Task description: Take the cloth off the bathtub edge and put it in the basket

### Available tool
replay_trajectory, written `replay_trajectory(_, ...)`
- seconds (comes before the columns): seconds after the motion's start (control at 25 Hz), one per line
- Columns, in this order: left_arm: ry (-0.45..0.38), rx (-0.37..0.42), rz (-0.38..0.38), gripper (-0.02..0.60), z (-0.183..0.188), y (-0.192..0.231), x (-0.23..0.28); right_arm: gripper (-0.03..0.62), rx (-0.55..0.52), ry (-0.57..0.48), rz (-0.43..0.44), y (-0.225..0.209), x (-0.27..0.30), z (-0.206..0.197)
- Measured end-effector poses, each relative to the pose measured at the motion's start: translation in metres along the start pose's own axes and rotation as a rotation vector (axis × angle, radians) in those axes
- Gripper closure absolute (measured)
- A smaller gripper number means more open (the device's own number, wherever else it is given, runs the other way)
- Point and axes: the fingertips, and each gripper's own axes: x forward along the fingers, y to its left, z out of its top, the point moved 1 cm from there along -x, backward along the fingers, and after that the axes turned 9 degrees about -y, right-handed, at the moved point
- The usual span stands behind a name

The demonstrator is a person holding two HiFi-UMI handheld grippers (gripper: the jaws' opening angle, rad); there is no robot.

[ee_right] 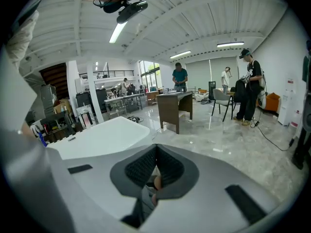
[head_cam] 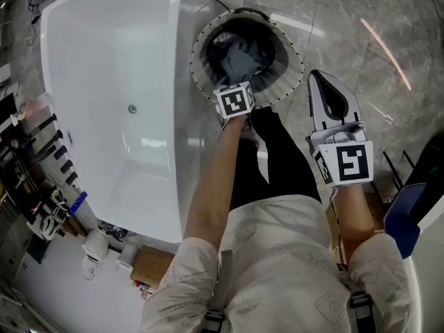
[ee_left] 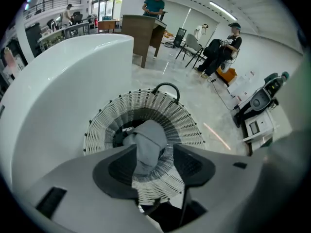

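Grey cloth (ee_left: pixel 146 139) partly behind left claw (ee_left: pixel 154 147)

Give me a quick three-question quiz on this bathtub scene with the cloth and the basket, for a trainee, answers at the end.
1. True or false: the grey cloth lies on the edge of the bathtub.
2. Fill in: the jaws of the right gripper are ____.
3. Which gripper is over the basket? A the left gripper; B the right gripper; C neither.

Key
1. False: the cloth is in the basket, off the tub.
2. Together, with nothing between them.
3. A: its jaws stand apart, with the cloth between them over the basket's mouth.
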Motion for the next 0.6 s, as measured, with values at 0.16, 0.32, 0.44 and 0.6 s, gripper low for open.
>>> replay_trajectory(0.16, 0.001, -0.074, -0.015, 0.337, -0.009, 0.003, -0.016, 0.606, 0.019, 0.005, 0.009, 0.003, 0.004, 0.004)
replay_trajectory(0.32, -0.004, -0.105, -0.021, 0.336, -0.034, 0.01, -0.041, 0.606, 0.003, 0.005, 0.033, 0.018, 0.002, 0.012)
replay_trajectory(0.44, -0.009, -0.12, -0.018, 0.337, -0.052, 0.019, -0.063, 0.606, -0.022, -0.004, 0.065, 0.037, 0.003, 0.022)
replay_trajectory(0.6, -0.049, -0.168, -0.024, 0.337, -0.062, 0.027, -0.097, 0.606, -0.058, -0.025, 0.12, 0.068, 0.003, 0.039)
